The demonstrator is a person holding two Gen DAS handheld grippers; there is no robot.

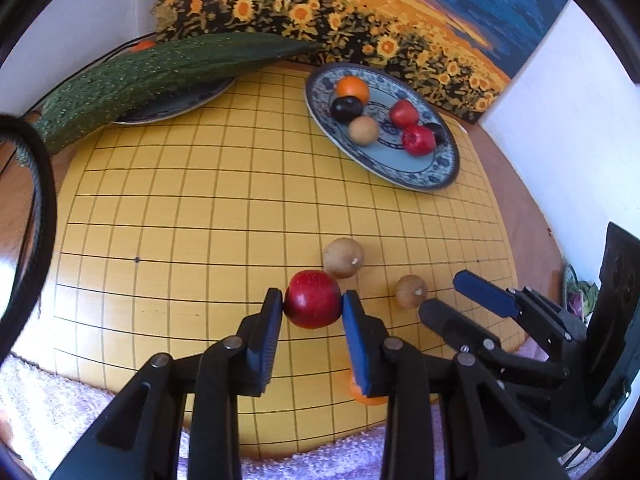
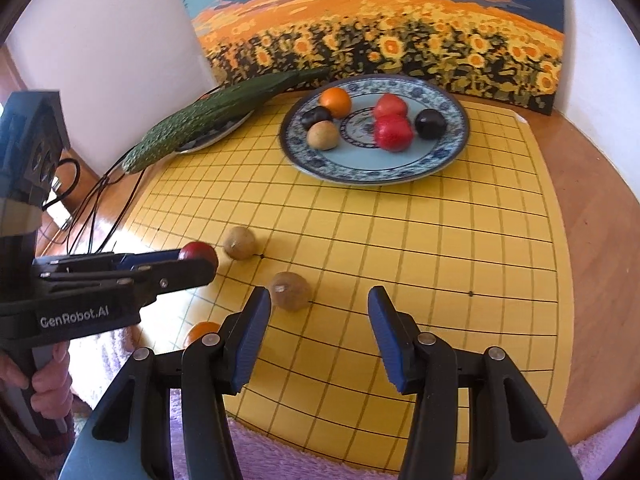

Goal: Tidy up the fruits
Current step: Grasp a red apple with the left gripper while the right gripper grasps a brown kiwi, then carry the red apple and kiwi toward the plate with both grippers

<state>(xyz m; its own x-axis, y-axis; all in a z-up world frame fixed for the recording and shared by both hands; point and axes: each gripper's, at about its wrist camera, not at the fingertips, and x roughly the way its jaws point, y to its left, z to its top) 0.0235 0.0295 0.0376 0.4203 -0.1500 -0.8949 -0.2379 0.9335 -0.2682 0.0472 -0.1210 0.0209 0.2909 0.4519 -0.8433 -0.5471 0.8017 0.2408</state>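
My left gripper (image 1: 311, 300) is shut on a red apple (image 1: 312, 292), which hangs just above the yellow grid board (image 1: 180, 220). The right wrist view shows the same gripper (image 2: 200, 260) from the side with the apple (image 2: 196, 250) at its tip. My right gripper (image 2: 319, 296) stands open over the board with nothing between its fingers. Two brown round fruits (image 2: 239, 243) (image 2: 291, 291) lie on the board just ahead of both grippers. A small orange (image 2: 202, 332) lies near the board's front edge. The blue-patterned plate (image 2: 360, 174) at the back holds an orange, red apples, dark plums and a brown fruit.
A long green bumpy cucumber (image 1: 140, 80) lies across a second plate at the back left. A sunflower painting (image 2: 380, 40) leans on the wall behind. Black cables (image 2: 92, 208) trail off the table's left side. A pale towel (image 1: 48, 392) lies under the board's front edge.
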